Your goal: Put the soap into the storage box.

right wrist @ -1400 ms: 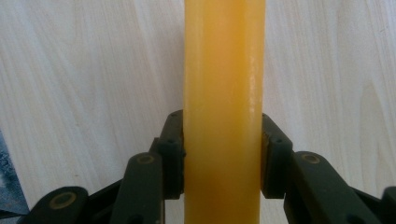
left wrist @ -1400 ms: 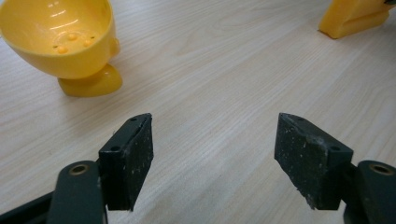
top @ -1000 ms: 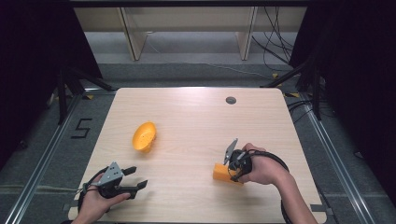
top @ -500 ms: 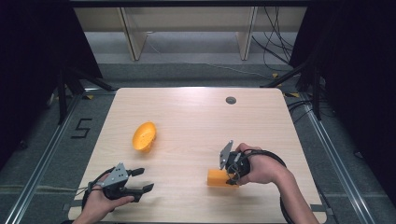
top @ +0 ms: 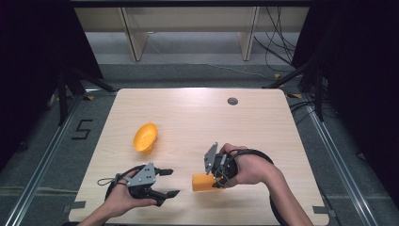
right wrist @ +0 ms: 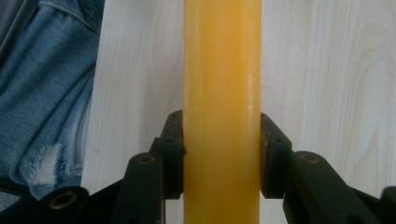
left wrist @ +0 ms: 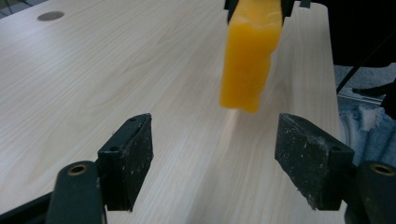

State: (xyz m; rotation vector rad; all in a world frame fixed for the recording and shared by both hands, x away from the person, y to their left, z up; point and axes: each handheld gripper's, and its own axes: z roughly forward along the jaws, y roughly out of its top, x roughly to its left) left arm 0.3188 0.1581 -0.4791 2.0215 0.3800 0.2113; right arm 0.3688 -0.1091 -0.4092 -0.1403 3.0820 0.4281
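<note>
Orange block [top: 203, 182] is clamped between the right gripper [top: 217, 175] pads near the table [top: 197, 117] front edge; its far end is cropped in the right gripper view. Left gripper [top: 167, 182] jaws stand open, empty.

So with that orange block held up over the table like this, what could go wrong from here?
The right tongs pinch the orange block at one end, so its long free end could swing or slip out. The open left tongs sit close in front of it and might knock it loose. A dropped block could tumble off the table edge nearby.
</note>
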